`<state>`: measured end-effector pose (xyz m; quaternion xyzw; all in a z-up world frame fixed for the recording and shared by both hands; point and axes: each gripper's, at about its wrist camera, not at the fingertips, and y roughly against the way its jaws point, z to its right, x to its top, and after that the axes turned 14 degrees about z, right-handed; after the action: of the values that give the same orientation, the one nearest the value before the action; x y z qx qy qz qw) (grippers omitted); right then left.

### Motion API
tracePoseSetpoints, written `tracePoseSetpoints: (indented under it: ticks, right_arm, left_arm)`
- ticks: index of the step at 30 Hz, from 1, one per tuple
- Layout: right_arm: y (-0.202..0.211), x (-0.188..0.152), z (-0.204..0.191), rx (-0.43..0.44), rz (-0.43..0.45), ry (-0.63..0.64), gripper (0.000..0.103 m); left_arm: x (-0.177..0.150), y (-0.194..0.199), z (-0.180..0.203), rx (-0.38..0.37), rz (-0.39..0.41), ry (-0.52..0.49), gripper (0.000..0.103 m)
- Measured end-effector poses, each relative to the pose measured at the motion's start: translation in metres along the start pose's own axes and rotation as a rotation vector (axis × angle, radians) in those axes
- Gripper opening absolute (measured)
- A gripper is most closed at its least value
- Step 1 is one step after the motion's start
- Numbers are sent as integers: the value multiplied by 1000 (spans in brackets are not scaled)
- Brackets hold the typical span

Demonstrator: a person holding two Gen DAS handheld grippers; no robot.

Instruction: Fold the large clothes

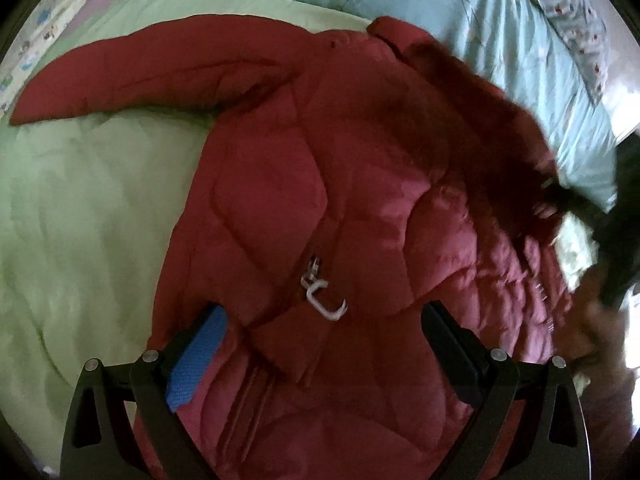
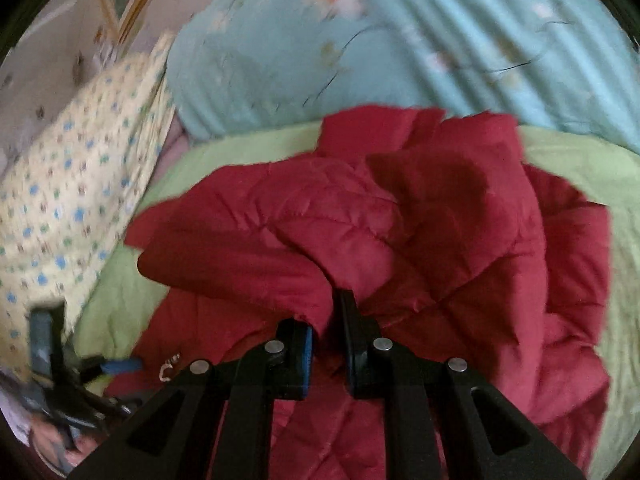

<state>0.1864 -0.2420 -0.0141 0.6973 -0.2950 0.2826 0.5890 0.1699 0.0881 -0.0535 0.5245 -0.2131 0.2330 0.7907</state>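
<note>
A large red quilted jacket (image 1: pixel 320 200) lies on a light green bedsheet (image 1: pixel 80 220), one sleeve (image 1: pixel 120 76) stretched to the left, with a white zipper pull (image 1: pixel 324 300) near its middle. My left gripper (image 1: pixel 324 344) is open just above the jacket's lower front, holding nothing. My right gripper (image 2: pixel 330 320) is shut on a fold of the jacket (image 2: pixel 400 220) and holds that part lifted and bunched over the rest. In the left wrist view the right gripper (image 1: pixel 616 240) shows blurred at the far right edge. In the right wrist view the left gripper (image 2: pixel 72 392) shows at the lower left.
A light blue floral duvet (image 1: pixel 480 20) lies along the far side of the bed, also in the right wrist view (image 2: pixel 400 40). A yellow patterned pillow (image 2: pixel 72 192) leans at the left. The green sheet (image 2: pixel 600 280) extends to the jacket's right.
</note>
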Motion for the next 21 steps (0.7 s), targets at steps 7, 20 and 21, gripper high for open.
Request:
tracePoseSetpoints:
  ticks: [7,20,21]
  right_arm:
    - [-41,-28,-25,23,-102,67,12]
    - [-45,-35,-20,73,-109,-6,20]
    - [-42,-36,-19,85,-114,-19,23]
  left_arm:
    - [54,-2,-21,-122,23,118,99]
    - [115,-97,-26,-220,-72,101,31]
    - [118,-97,-26,-216,-67,89,30]
